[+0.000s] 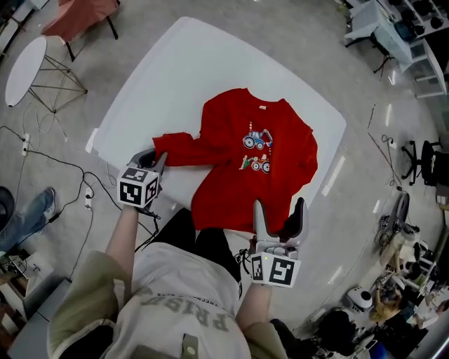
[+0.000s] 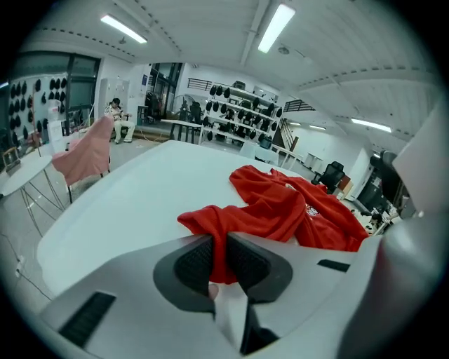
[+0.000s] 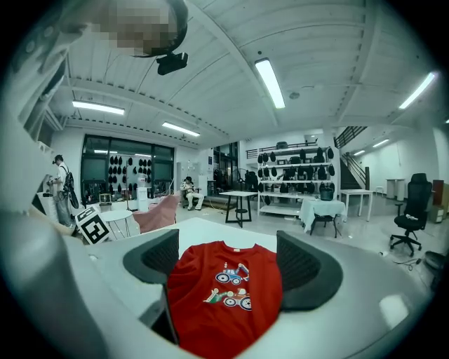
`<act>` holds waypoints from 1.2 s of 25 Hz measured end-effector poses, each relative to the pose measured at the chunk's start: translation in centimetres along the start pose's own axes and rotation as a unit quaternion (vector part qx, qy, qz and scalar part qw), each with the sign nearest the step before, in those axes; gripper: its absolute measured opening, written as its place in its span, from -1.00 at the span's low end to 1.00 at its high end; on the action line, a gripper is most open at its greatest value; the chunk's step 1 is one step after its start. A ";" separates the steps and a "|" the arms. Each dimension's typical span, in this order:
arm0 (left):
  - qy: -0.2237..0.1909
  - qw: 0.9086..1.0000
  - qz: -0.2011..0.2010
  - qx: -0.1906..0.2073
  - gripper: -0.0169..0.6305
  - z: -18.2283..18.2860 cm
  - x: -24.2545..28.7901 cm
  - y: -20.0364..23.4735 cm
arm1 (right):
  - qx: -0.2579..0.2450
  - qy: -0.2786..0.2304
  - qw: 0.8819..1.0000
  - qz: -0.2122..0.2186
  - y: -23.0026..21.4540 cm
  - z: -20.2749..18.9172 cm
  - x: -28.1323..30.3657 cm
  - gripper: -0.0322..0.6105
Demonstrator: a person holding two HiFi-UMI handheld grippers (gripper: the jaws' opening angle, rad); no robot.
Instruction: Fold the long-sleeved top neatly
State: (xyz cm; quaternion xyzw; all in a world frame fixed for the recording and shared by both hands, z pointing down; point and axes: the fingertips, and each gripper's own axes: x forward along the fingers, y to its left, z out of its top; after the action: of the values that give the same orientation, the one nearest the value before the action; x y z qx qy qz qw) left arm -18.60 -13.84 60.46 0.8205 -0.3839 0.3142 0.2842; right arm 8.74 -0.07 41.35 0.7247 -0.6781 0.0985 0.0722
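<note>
A red long-sleeved top (image 1: 252,165) with a tractor print lies spread on the white table (image 1: 175,63), its hem toward me. Its left sleeve (image 1: 179,148) stretches out to the left. My left gripper (image 1: 158,161) is shut on the sleeve's cuff; in the left gripper view the red cloth (image 2: 245,217) is pinched between the dark pads of the left gripper (image 2: 219,256). My right gripper (image 1: 279,210) stands open just above the hem at the near right. In the right gripper view the top (image 3: 224,294) shows between the wide-apart jaws of the right gripper (image 3: 229,266), with no cloth touching them.
A pink chair (image 1: 81,17) and a round white side table (image 1: 24,59) stand to the far left. Cables (image 1: 70,182) run over the floor at the left. Another person's leg (image 1: 24,217) is at the left edge. An office chair (image 1: 424,158) is at the right.
</note>
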 end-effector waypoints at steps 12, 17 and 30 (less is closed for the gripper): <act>-0.100 0.986 0.122 0.052 -0.84 5.5 -9.2 4.2 | -0.015 -0.008 0.999 0.040 -1.4 0.5 -0.2 0.43; -0.155 0.970 0.144 0.118 -0.85 10.5 -13.6 -0.3 | -0.025 -0.018 0.997 0.066 -3.1 1.4 -1.2 0.43; -0.146 0.949 -0.001 0.281 -0.85 10.7 -7.1 -24.1 | -0.020 -0.038 0.994 0.101 -9.5 2.1 -3.1 0.43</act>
State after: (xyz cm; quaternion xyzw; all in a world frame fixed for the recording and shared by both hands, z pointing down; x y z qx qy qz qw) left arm 0.45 -5.14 43.01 0.9043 -0.3167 0.2858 -0.0168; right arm 18.14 3.12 38.83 0.6542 -0.7518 0.0643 0.0507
